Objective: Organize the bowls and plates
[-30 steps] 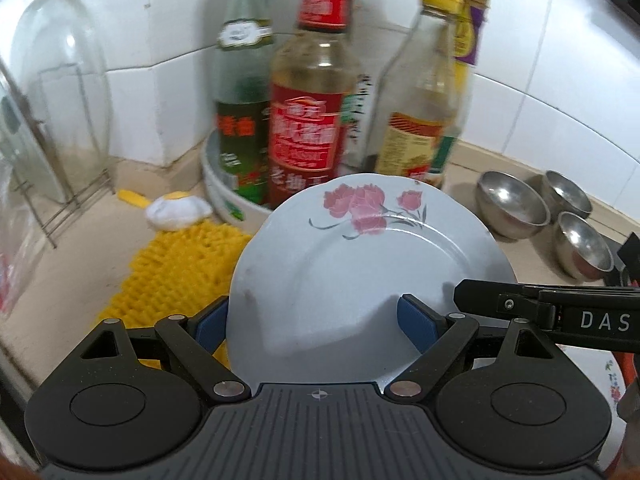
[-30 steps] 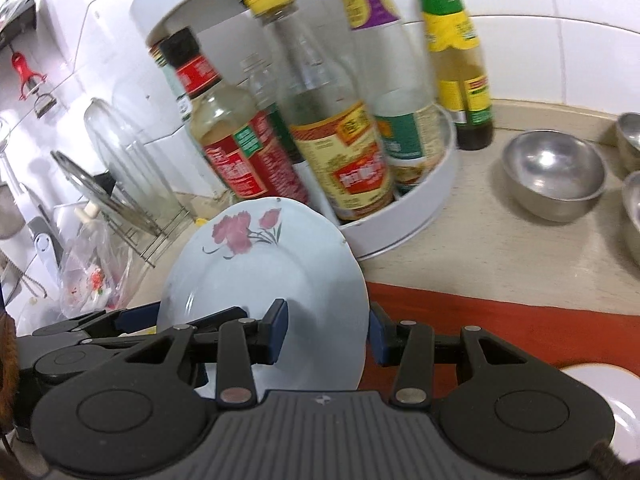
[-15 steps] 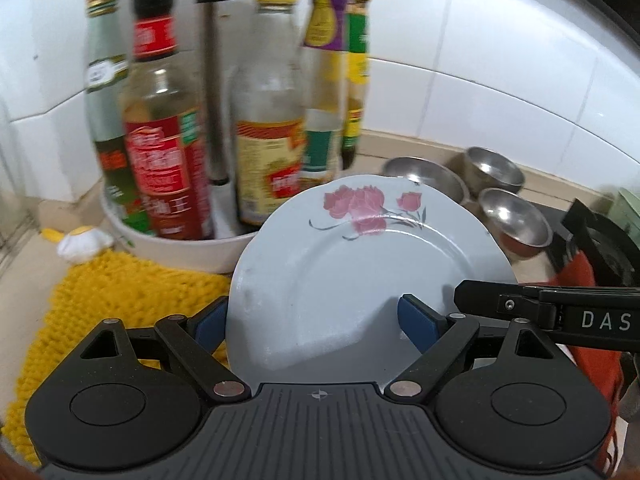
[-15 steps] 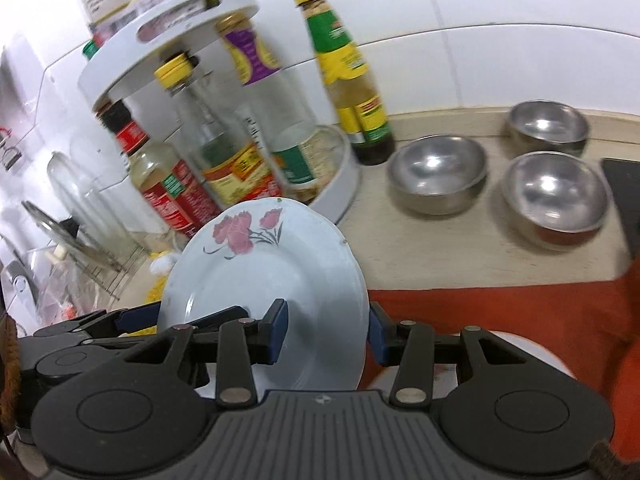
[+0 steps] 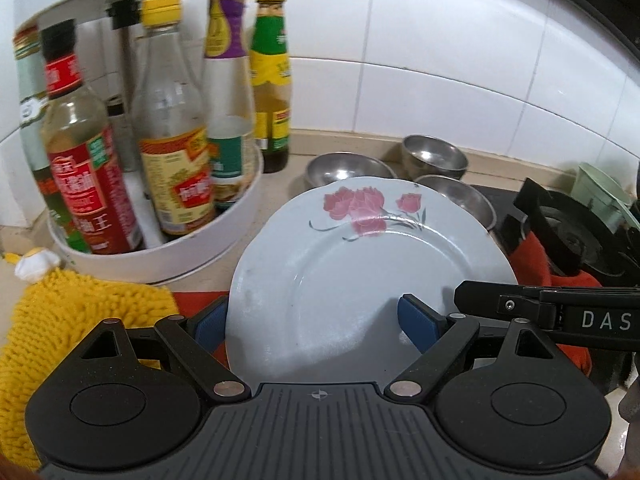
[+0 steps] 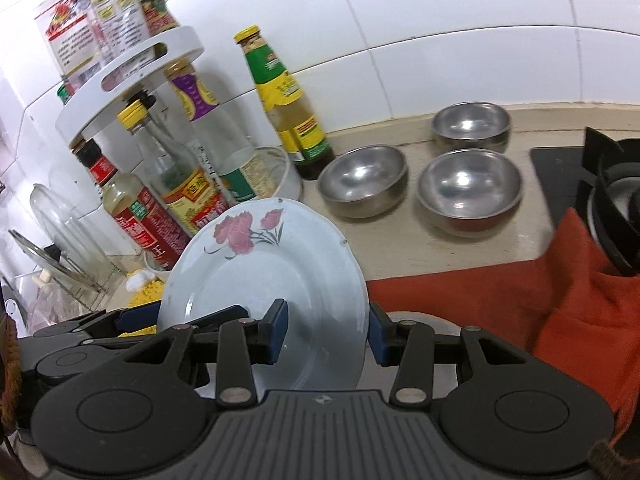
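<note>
Both grippers grasp the flowered plate (image 5: 360, 272): left gripper (image 5: 316, 322) straddling its near rim, right gripper (image 6: 326, 334) pinching its edge; three steel bowls (image 6: 468, 188) lie on the counter toward one o'clock.

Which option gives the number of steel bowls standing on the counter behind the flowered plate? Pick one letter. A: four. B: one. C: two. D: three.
D: the right wrist view shows three steel bowls on the counter beyond the flowered plate, each standing separately and none nested in another.
</note>
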A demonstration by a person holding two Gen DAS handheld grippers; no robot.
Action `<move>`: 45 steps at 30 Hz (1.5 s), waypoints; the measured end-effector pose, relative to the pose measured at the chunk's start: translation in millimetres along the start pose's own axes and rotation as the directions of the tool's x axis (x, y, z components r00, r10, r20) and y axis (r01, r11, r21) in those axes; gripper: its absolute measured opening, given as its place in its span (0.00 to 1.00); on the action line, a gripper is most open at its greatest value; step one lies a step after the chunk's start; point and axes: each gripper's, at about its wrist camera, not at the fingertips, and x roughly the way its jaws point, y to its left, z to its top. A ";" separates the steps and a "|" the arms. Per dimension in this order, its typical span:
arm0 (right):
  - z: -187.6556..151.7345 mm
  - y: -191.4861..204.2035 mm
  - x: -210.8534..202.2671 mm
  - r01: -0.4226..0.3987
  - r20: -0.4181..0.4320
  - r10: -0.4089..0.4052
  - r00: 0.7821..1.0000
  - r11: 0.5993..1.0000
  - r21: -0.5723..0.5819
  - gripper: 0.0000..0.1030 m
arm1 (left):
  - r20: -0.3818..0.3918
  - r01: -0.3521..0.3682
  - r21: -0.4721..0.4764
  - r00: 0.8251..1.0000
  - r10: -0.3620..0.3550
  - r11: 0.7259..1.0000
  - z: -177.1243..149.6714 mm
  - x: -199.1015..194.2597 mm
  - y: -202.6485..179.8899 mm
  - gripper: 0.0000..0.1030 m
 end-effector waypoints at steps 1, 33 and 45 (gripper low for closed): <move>-0.6 -3.4 -2.5 0.003 0.002 -0.003 1.000 1.000 0.005 0.39 | -0.001 0.004 0.005 1.000 -0.003 1.000 0.4 0.2 -3.5 0.89; -14.4 -65.9 -37.9 0.050 -0.053 -0.046 0.998 0.995 0.091 0.39 | -0.084 0.042 0.050 0.996 -0.038 0.998 -12.0 16.2 -70.6 0.89; -27.2 -79.0 -48.0 0.042 -0.108 -0.030 0.994 0.993 0.108 0.39 | -0.123 0.029 0.050 0.992 -0.023 0.998 -27.9 11.5 -84.8 0.90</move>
